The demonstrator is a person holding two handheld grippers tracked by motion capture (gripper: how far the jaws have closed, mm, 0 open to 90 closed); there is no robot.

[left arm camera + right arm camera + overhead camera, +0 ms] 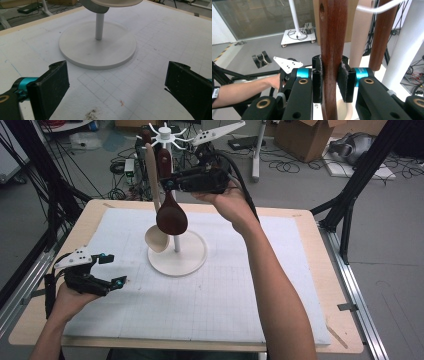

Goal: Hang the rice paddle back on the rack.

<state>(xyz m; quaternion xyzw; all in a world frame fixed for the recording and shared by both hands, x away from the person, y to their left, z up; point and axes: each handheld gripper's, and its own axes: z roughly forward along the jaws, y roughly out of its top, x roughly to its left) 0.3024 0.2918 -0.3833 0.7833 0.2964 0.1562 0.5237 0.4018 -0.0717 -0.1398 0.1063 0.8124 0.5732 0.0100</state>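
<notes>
A white rack [176, 257] with a round base, a thin pole and hooks on top stands on the mat. My right gripper [169, 183] is shut on the handle of a dark wooden spoon [171, 217], which hangs upright with its bowl down beside the pole. In the right gripper view both pads of the right gripper [332, 82] press on the dark spoon's handle [333, 50]. A pale wooden spoon [156, 237] hangs next to it. My left gripper [114, 269] rests low on the mat, left of the base. Nothing lies between the wide jaws of the left gripper [117, 85], which face the rack's base [97, 47].
A white gridded mat [215, 290] covers the wooden table [345, 330]. A second dark handle [383, 37] hangs close to the rack's pole [404, 42]. Black frame posts [350, 195] stand at the table's right and left, with cables and a cardboard box [305, 137] on the floor behind.
</notes>
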